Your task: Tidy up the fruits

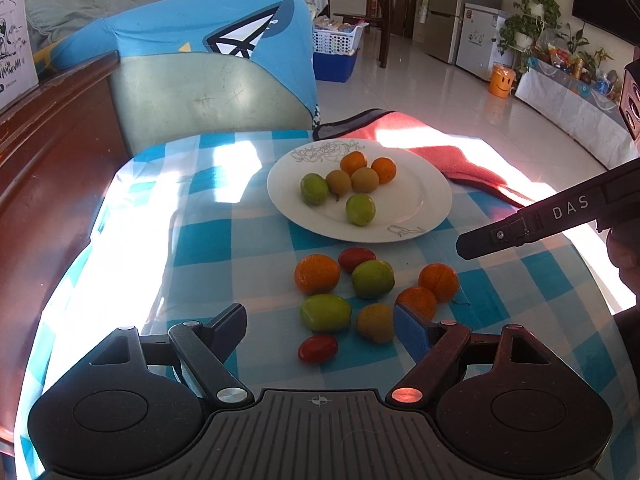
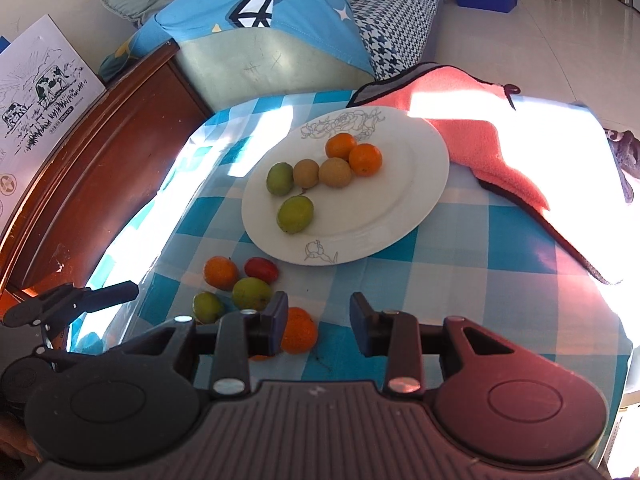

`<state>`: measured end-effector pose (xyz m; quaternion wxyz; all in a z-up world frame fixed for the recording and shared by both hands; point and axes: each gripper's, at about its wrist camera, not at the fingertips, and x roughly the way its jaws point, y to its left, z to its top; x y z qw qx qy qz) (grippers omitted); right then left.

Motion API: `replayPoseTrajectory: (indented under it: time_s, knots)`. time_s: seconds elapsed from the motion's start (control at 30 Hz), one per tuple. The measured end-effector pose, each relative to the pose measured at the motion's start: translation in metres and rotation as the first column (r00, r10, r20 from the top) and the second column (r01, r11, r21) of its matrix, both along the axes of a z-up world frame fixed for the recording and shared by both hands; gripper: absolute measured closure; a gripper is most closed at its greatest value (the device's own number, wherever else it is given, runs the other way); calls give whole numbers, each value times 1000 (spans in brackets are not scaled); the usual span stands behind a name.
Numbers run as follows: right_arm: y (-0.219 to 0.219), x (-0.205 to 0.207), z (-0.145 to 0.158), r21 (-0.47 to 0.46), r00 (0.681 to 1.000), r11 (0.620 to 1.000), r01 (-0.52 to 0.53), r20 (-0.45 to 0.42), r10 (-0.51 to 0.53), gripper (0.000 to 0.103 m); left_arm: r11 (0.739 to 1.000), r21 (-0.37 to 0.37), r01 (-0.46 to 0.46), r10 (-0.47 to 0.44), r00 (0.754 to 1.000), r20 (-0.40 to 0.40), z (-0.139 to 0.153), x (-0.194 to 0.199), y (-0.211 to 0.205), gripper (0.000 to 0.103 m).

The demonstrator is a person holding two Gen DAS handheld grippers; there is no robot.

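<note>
A white plate (image 1: pixel 432 200) on the checked cloth holds several fruits: oranges, tan ones and green ones. In front of it a loose cluster lies on the cloth, with oranges (image 1: pixel 317 274), green fruits (image 1: pixel 373 279) and red tomatoes (image 1: pixel 318 348). My left gripper (image 1: pixel 320 330) is open just above the near end of this cluster; a green fruit (image 1: pixel 325 312) and a tan fruit (image 1: pixel 376 322) lie between its fingers, untouched. My right gripper (image 2: pixel 318 322) stands open with a narrow gap, over the cloth right of the cluster. An orange (image 2: pixel 298 330) lies against its left finger (image 2: pixel 276 320), ungripped.
A pink towel (image 2: pixel 480 136) lies on the cloth behind and right of the plate (image 2: pixel 400 184). Dark wooden furniture (image 1: pixel 48 160) borders the table on the left, and a blue cushioned seat (image 1: pixel 200 32) stands behind it. Strong sun patches wash out parts of the cloth.
</note>
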<state>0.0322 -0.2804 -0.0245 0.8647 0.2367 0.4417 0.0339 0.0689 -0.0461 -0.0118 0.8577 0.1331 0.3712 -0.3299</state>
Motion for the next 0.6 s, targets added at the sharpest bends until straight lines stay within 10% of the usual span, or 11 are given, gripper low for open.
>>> replayPoseTrajectory:
  time_s: [0.6]
  knots:
    - [15,9,-12,56,999,998,16,-46,-13,67,998,26,57,-57,998,6,-23,-7,-1,27]
